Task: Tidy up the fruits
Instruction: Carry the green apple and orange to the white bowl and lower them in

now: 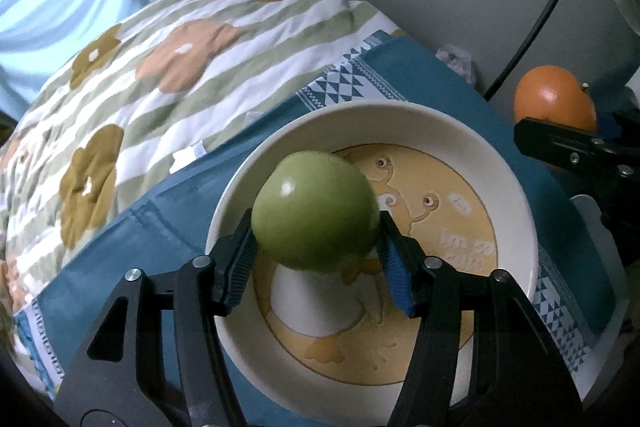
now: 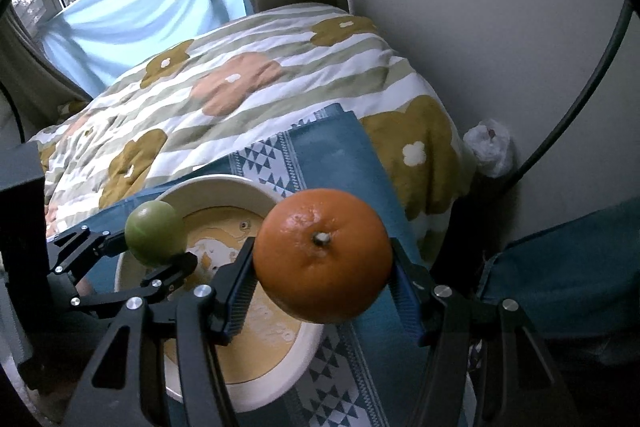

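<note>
My left gripper [image 1: 316,247] has the green apple [image 1: 316,211] between its blue pads [image 1: 240,259], hanging over the bowl [image 1: 516,195]. Left pad looks in contact with the apple; on the right side I can't tell if the pad presses the skin or has just let go, so I can't call the grip. Apple is above the bowl floor, not resting on it as far as I can see. Bowl is white-rimmed with a yellow cartoon print on the bottom, and the only thing over it is the apple; nothing else lies inside. It sits on a blue cloth [image 1: 420,67] with a white triangle border, spread on a bed with a striped flower-print quilt [image 1: 160,67]. My right gripper [image 2: 324,279] is clamped on the orange [image 2: 324,255], both pads against its sides, stem end facing the camera. Orange is held in the air just beside the bowl's right rim, over the blue cloth, not in the bowl. From the right wrist view the apple shows at the bowl's far left edge in the left gripper. A crumpled plastic bag [image 2: 490,147] lies by the wall.
</note>
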